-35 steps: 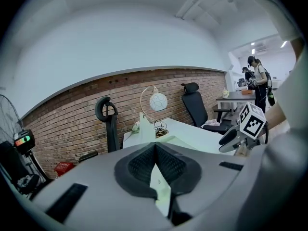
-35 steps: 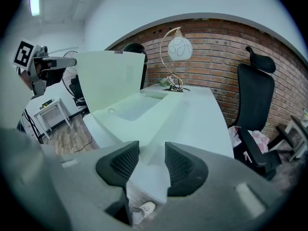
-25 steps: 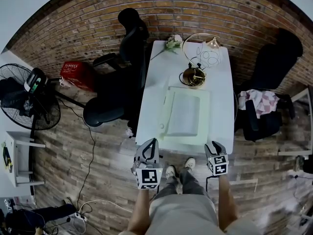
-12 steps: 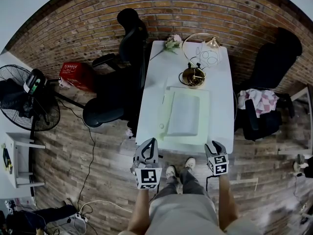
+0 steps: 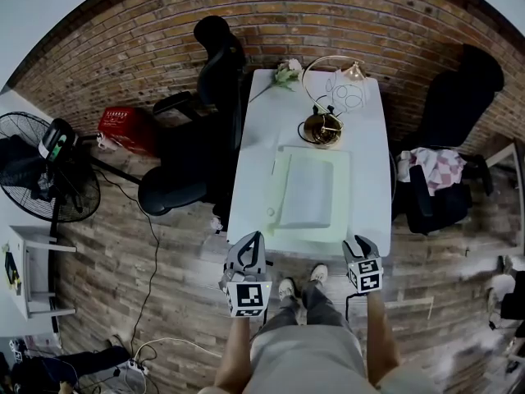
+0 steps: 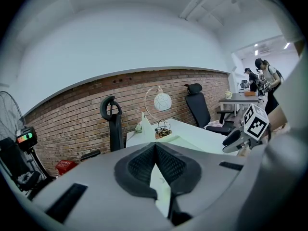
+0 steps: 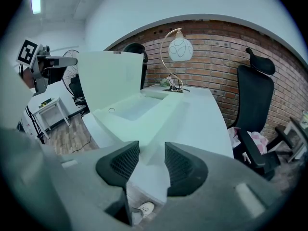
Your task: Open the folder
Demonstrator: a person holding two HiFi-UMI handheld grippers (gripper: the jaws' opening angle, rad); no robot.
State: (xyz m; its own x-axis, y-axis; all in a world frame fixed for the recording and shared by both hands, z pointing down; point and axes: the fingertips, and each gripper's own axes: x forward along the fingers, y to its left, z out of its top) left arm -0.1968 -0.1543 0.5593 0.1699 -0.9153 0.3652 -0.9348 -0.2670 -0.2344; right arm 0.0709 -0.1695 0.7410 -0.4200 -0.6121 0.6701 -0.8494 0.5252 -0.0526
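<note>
A pale green folder (image 5: 308,191) lies flat on the white table (image 5: 371,195), near its front edge. In the right gripper view the folder (image 7: 139,107) shows its cover (image 7: 110,81) standing upright along its left side. My left gripper (image 5: 254,238) hovers just off the table's front left corner. Its pads (image 6: 139,165) meet at the tip with nothing between them. My right gripper (image 5: 355,245) is at the front edge, right of the folder. The right gripper (image 7: 151,150) is open, and the folder's near corner shows through the gap.
A gold lamp (image 5: 324,125) with a glass globe and a flower (image 5: 287,71) stand at the table's far end. Black office chairs flank the table, one left (image 5: 201,130) and one right (image 5: 455,130). A fan (image 5: 45,179) and a red box (image 5: 123,125) are at the left.
</note>
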